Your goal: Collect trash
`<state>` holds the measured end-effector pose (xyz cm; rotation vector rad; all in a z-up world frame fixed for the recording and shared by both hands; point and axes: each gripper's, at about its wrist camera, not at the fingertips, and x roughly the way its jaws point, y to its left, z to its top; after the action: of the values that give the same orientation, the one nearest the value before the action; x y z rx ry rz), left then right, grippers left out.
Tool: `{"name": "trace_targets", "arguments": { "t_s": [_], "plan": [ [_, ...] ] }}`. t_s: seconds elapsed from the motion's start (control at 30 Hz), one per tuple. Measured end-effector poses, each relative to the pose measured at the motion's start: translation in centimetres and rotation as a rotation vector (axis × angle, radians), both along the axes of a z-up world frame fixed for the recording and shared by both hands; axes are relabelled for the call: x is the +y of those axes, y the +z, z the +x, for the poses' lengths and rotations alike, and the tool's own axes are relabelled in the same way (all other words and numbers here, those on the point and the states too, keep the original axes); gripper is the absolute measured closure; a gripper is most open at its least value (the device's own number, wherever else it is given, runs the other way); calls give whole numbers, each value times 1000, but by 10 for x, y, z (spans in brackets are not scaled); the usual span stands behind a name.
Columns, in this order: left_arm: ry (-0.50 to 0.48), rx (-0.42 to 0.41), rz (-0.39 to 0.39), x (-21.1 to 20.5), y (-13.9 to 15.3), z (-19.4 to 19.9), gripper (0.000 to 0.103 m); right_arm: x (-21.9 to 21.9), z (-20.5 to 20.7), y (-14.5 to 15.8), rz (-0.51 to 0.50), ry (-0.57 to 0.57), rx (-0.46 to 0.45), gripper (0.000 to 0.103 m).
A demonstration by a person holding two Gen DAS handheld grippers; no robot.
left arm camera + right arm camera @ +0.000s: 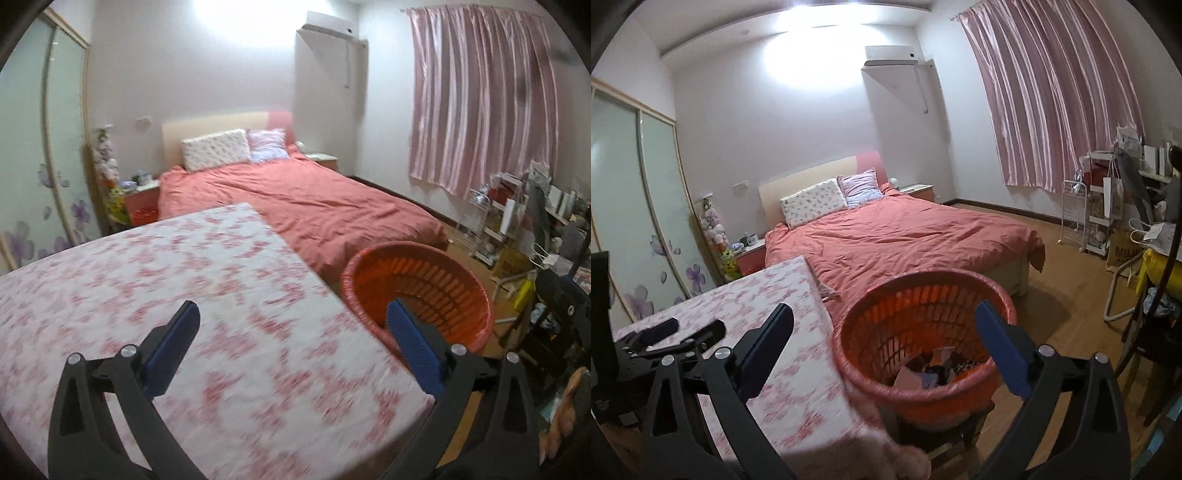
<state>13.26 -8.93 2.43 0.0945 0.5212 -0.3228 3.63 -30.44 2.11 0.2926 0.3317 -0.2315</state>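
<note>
Hovering above the table draped in a white cloth with pink floral print [177,288], my left claw [291,319] stood spread wide, its blue-padded fingers [173,347] gripping nothing and touching nothing. No loose item showed on the cloth beneath it in the left wrist view.

My right claw [884,321] was likewise spread wide and held nothing, poised over the round orange plastic basket with slotted walls [916,306]. That basket stood just beside the table's right edge, near the foot of the bed with the salmon-pink cover [905,236]. Inside the basket lay the collected trash [934,369]: crumpled paper and packaging pieces, pale, dark and one with a black-and-white pattern, heaped at the bottom; individual pieces were too small to tell apart further.

In the right wrist view, the left claw appeared at the left edge, over the table, jaws parted.

Background: pink striped satin curtain [1045,96]; frosted sliding wardrobe door with purple flowers [646,206].
</note>
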Motion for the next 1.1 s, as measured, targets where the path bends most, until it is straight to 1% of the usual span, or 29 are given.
{"name": "trace_targets", "arguments": {
  "t_s": [0.13, 0.27, 0.4, 0.53, 0.67, 0.8, 1.1],
  "plan": [
    [47, -15, -3, 24, -1, -26, 4, 22, -13, 0, -43, -7, 8, 5],
    [89, -39, 4, 39, -2, -48, 4, 45, -24, -1, -110, -47, 19, 4],
    [129, -55, 3, 49, -4, -64, 4, 54, -29, -4, -127, -80, 43, 4],
    [169, -52, 2, 57, -9, -75, 4, 64, -29, -8, -179, -111, 83, 4],
    [192, -47, -5, 64, -13, -83, 4, 78, -38, -12, -222, -133, 86, 4],
    [209, -35, -17, 70, -17, -89, 4, 85, -45, -15, -229, -140, 93, 4],
    [246, -16, -27, 82, -23, -96, 4, 98, -47, -22, -232, -131, 124, 4]
  ]
}}
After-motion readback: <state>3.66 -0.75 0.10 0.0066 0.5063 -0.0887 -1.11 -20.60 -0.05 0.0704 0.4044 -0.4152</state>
